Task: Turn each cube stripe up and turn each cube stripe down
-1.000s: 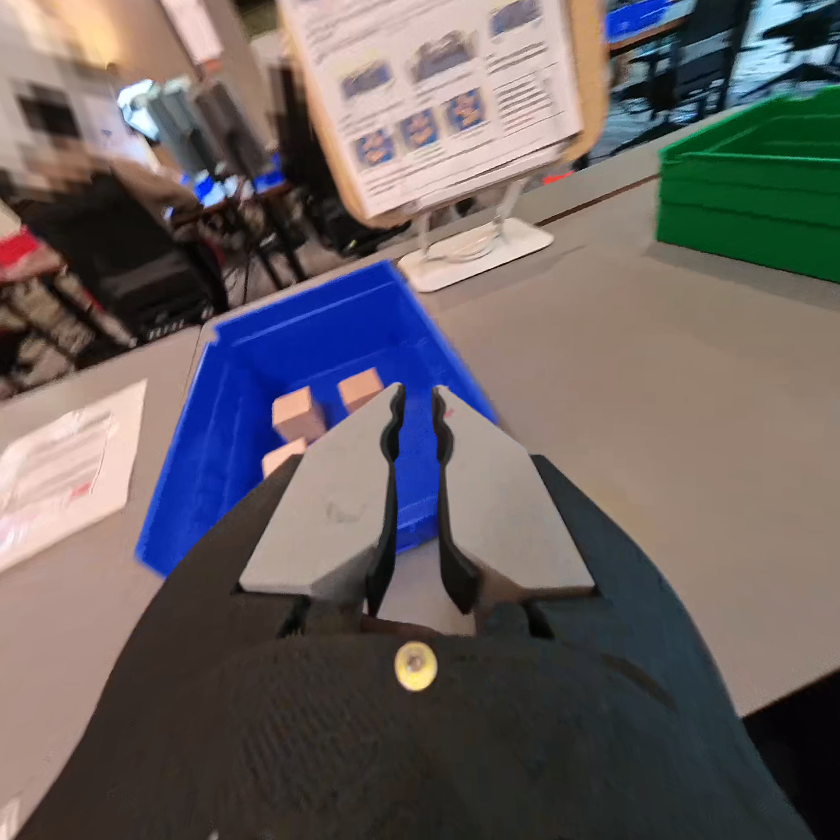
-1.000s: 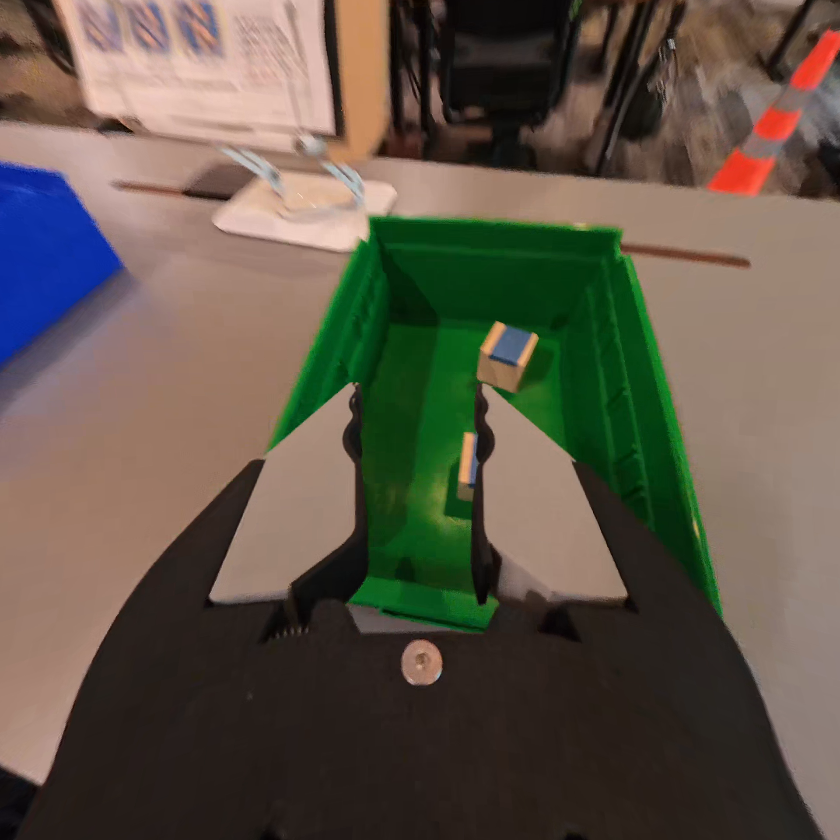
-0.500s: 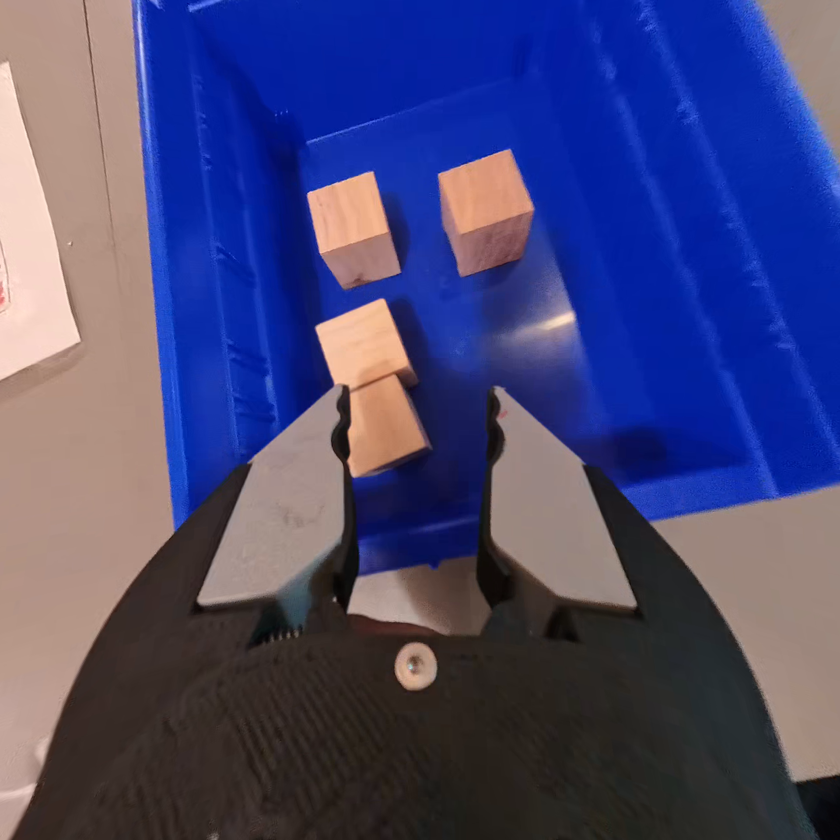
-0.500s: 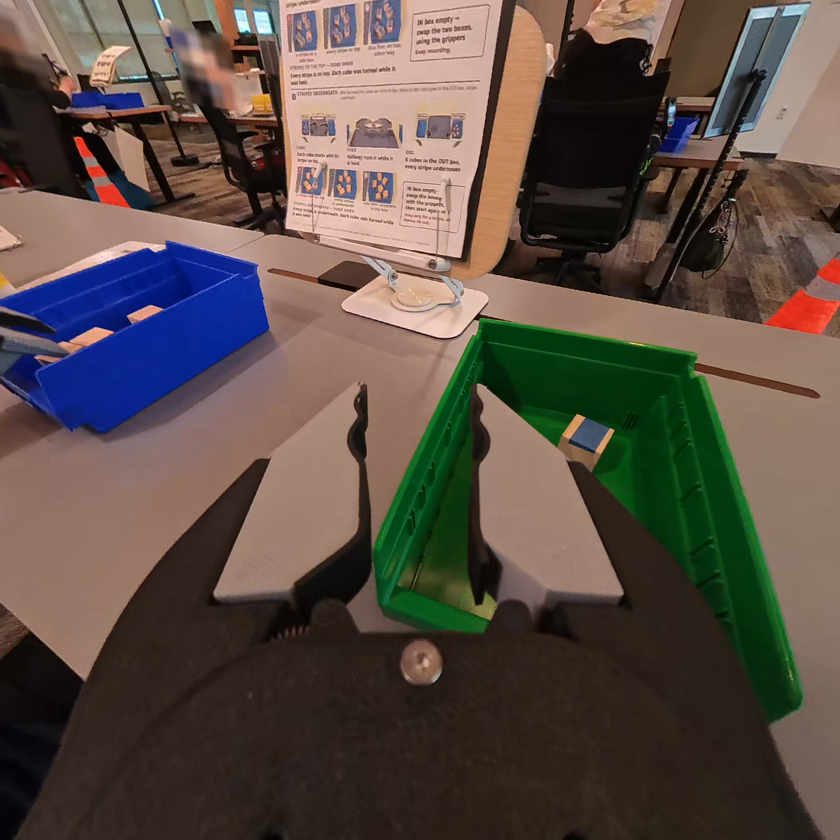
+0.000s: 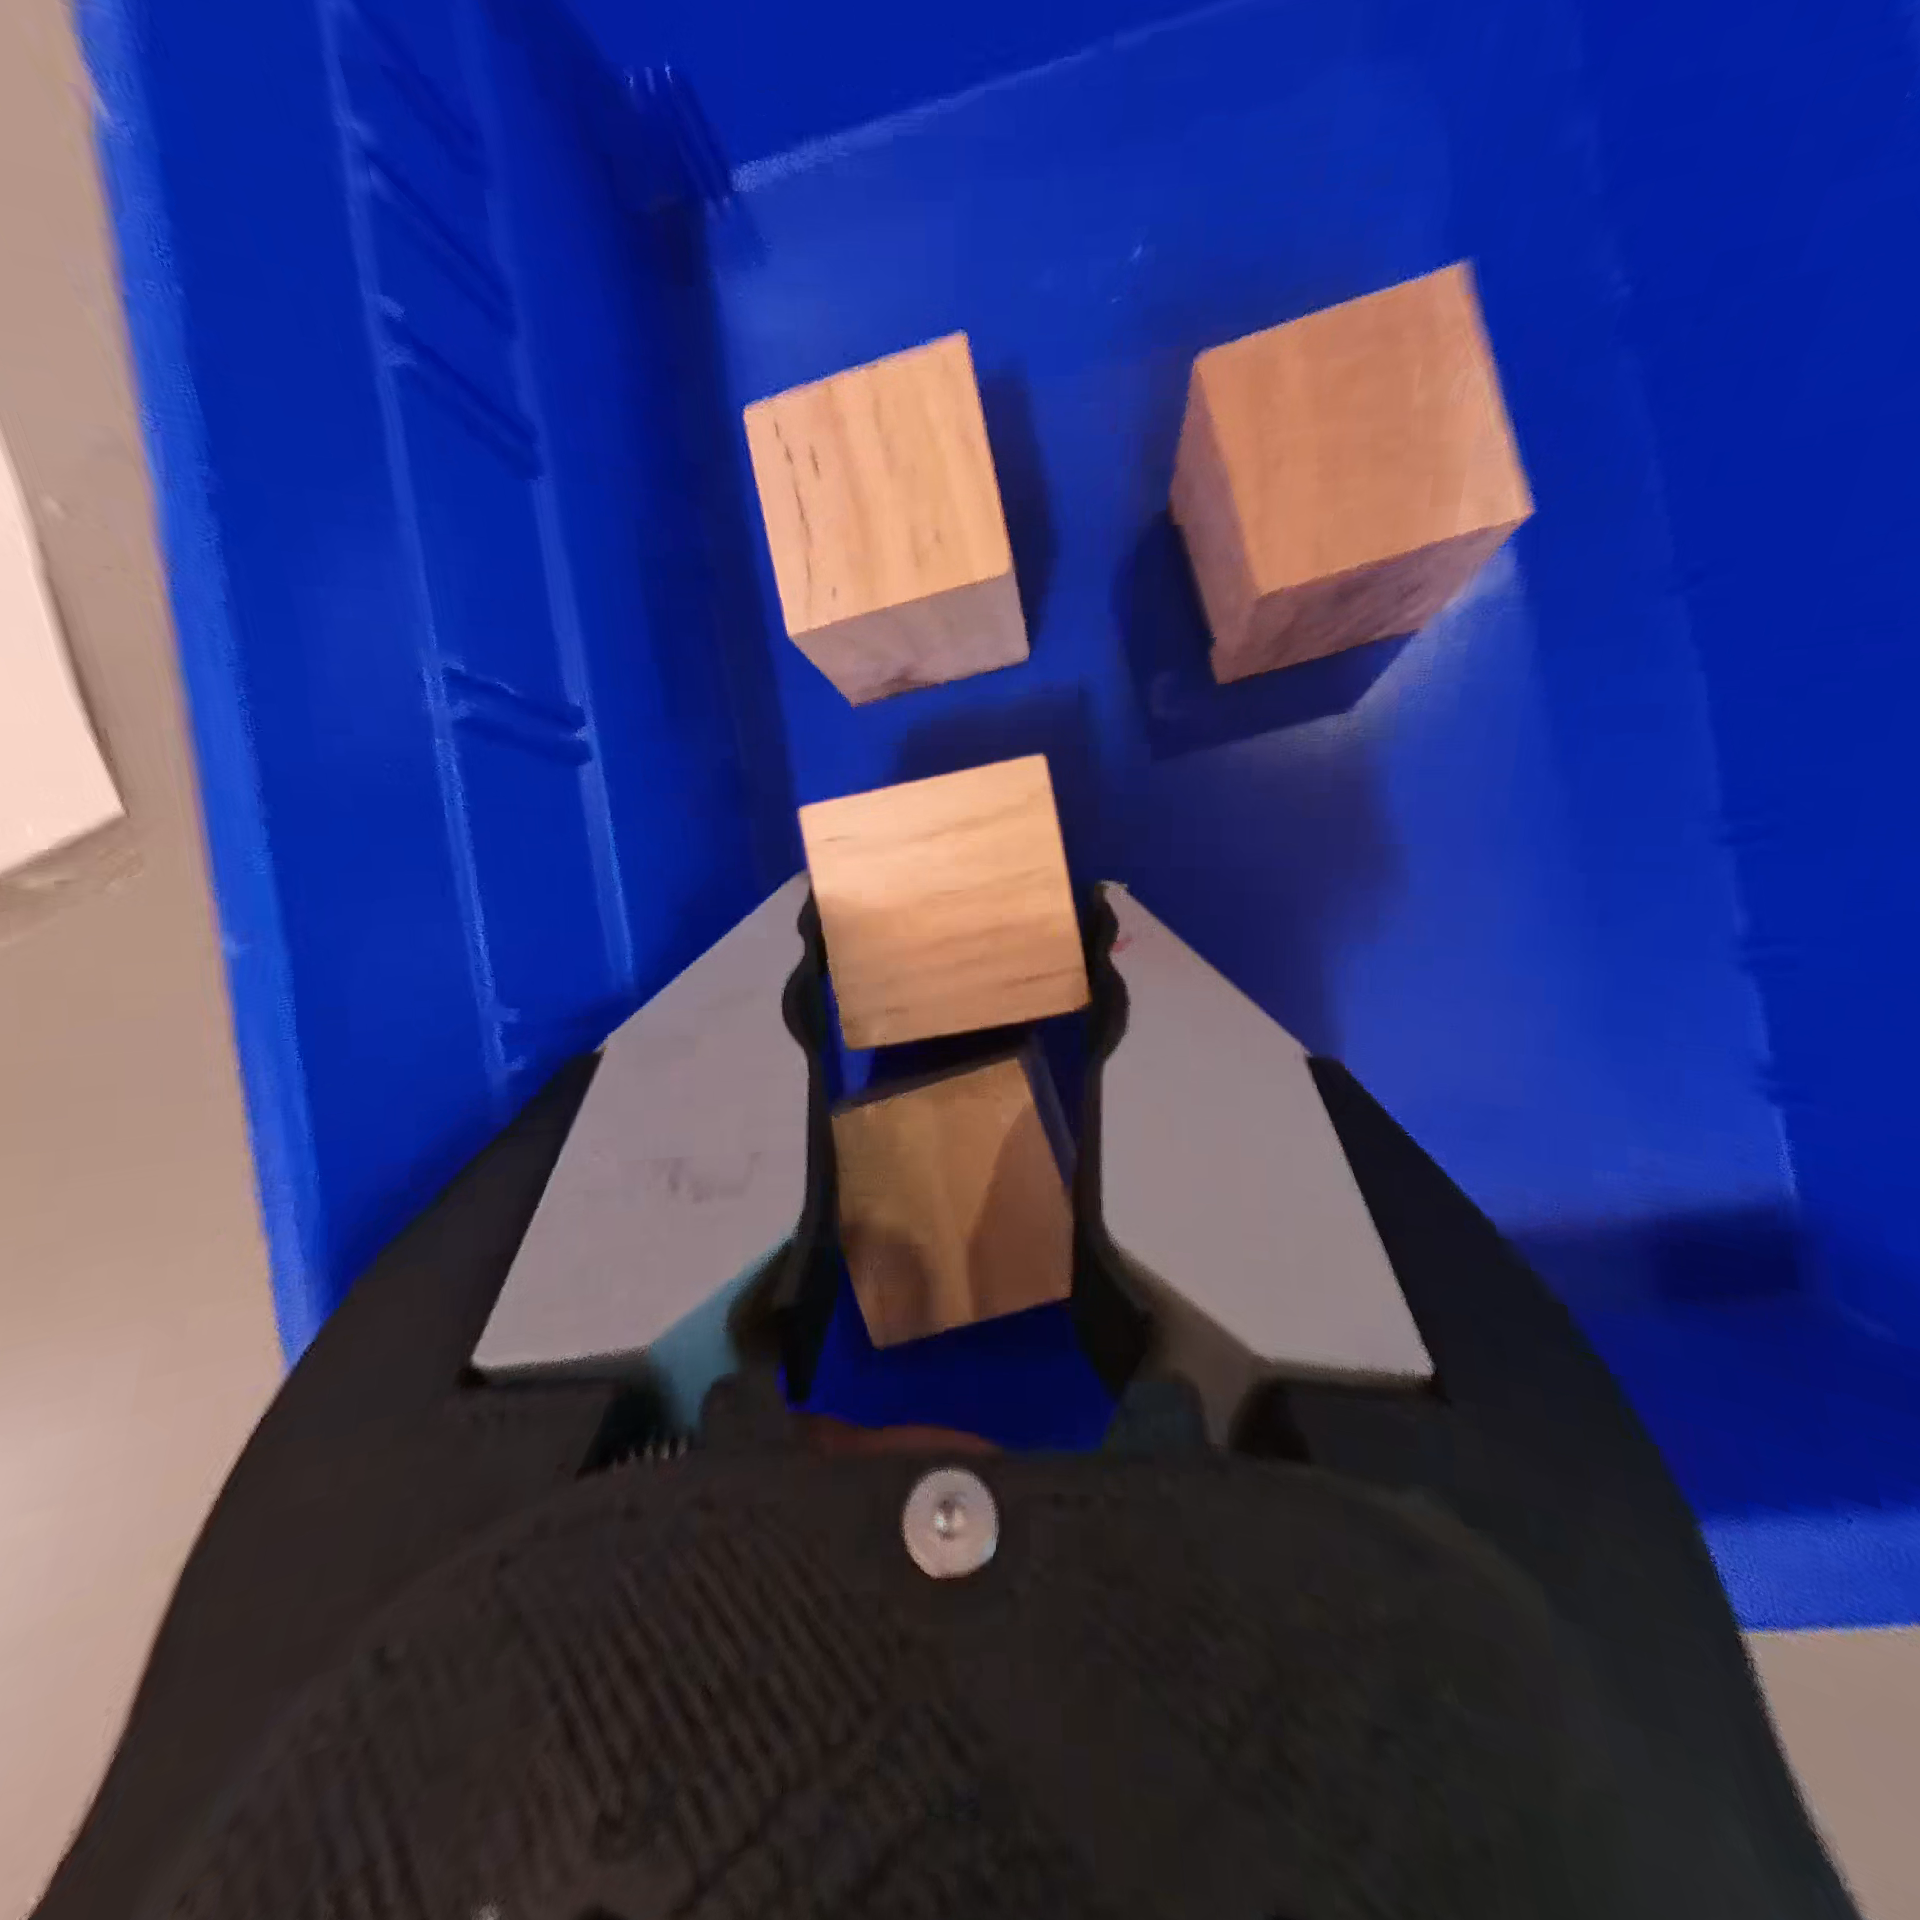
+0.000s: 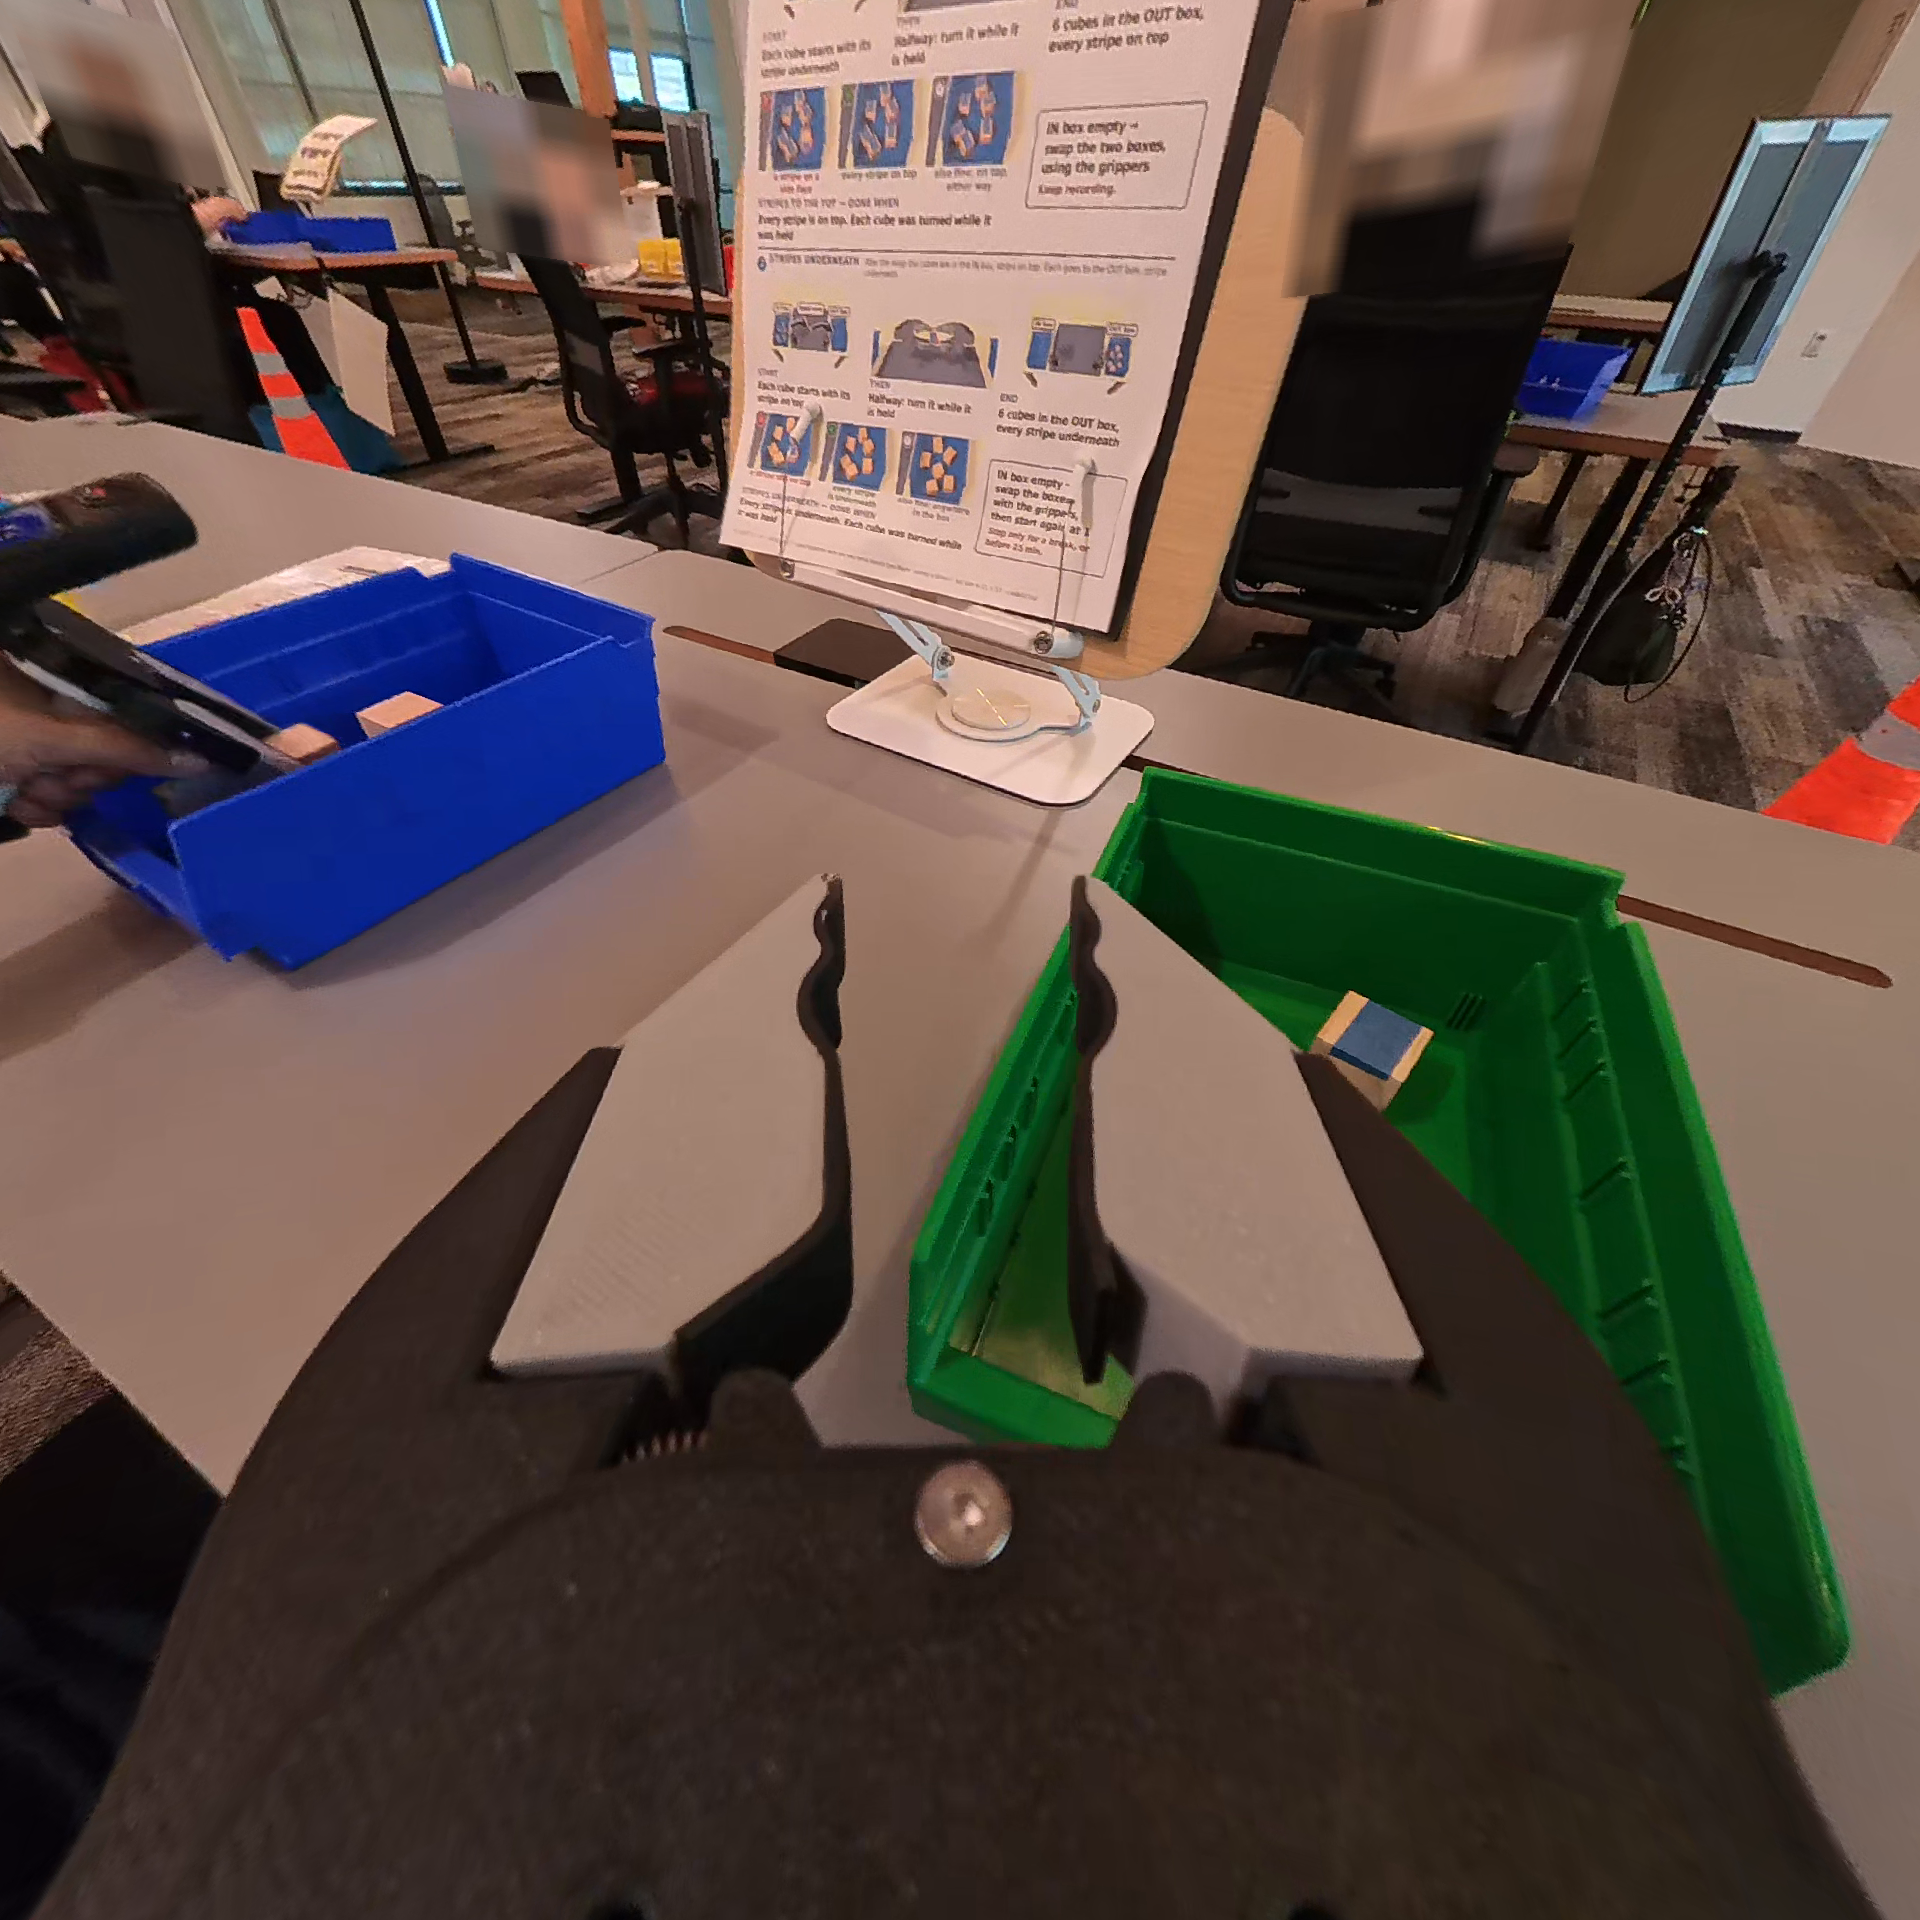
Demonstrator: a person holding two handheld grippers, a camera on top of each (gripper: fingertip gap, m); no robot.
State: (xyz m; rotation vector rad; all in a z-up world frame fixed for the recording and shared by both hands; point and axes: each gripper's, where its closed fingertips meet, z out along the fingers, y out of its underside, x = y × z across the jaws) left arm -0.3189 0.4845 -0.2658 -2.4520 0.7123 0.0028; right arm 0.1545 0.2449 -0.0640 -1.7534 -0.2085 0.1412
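My left gripper [image 5: 951, 914] reaches down into the blue bin [image 5: 468, 727] and is shut on a plain wooden cube [image 5: 945, 904]. A second cube [image 5: 951, 1195] lies in shadow below it, between the fingers. Two more wooden cubes [image 5: 883, 520] [image 5: 1351, 468] sit farther in; no stripes show. In the right wrist view, my right gripper [image 6: 956, 904] is open and empty, hovering over the left wall of the green bin [image 6: 1621, 1195]. That bin holds a cube with its blue stripe up [image 6: 1371, 1044]. The blue bin [image 6: 416, 831] and left gripper [image 6: 208, 717] show at left.
An instruction sheet on a stand [image 6: 977, 312] rises at the table's back, with its white base [image 6: 987, 727] between the bins. White paper [image 5: 42, 675] lies left of the blue bin. Chairs and orange cones stand beyond the grey table [image 6: 312, 1091].
My left gripper tipped down into the blue bin, descended and closed on a cube. My right gripper pulled back and up from the green bin, staying open.
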